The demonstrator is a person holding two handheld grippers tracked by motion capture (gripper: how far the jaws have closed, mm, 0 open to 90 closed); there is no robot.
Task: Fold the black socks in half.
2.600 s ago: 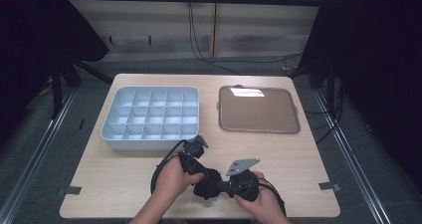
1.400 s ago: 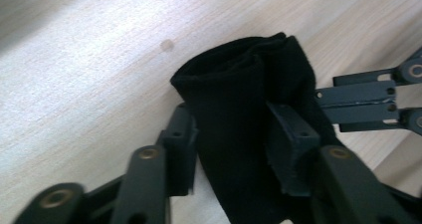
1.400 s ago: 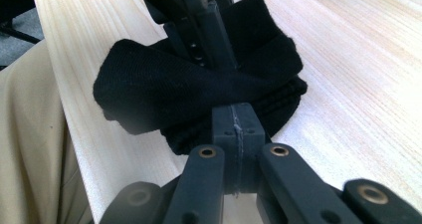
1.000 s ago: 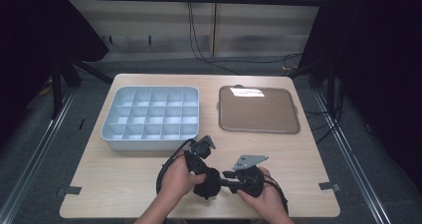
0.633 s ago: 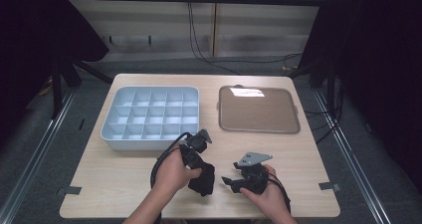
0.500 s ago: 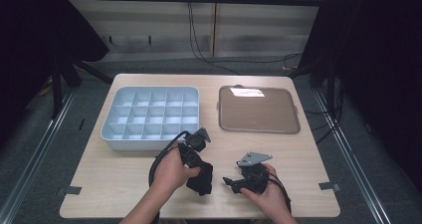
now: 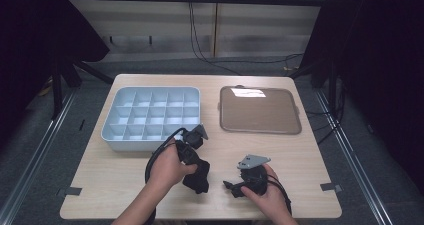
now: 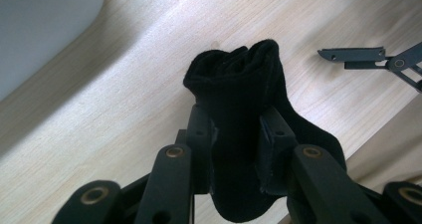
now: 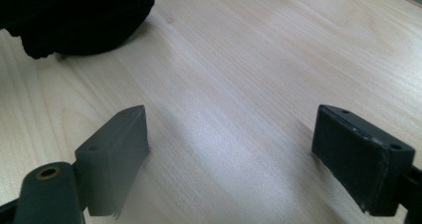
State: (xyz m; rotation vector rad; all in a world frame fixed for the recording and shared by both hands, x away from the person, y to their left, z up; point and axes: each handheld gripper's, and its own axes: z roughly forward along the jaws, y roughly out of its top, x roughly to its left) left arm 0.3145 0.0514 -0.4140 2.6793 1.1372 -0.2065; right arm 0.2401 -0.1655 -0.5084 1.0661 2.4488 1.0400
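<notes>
Black sock (image 8: 239, 109) is being pinched by the left claw (image 8: 234, 134) for lifting; right claw (image 9: 229, 154) is hovering spread, ready to help.

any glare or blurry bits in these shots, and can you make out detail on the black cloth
High view: a bright glare patch sits on the brown tray, and the surroundings fall to near black. Left gripper view: the black cloth in the left gripper is so dark that only its folded top edge reads. Right gripper view: the right gripper, close to the lens, looks soft, and the wooden table has a pale sheen.
</notes>
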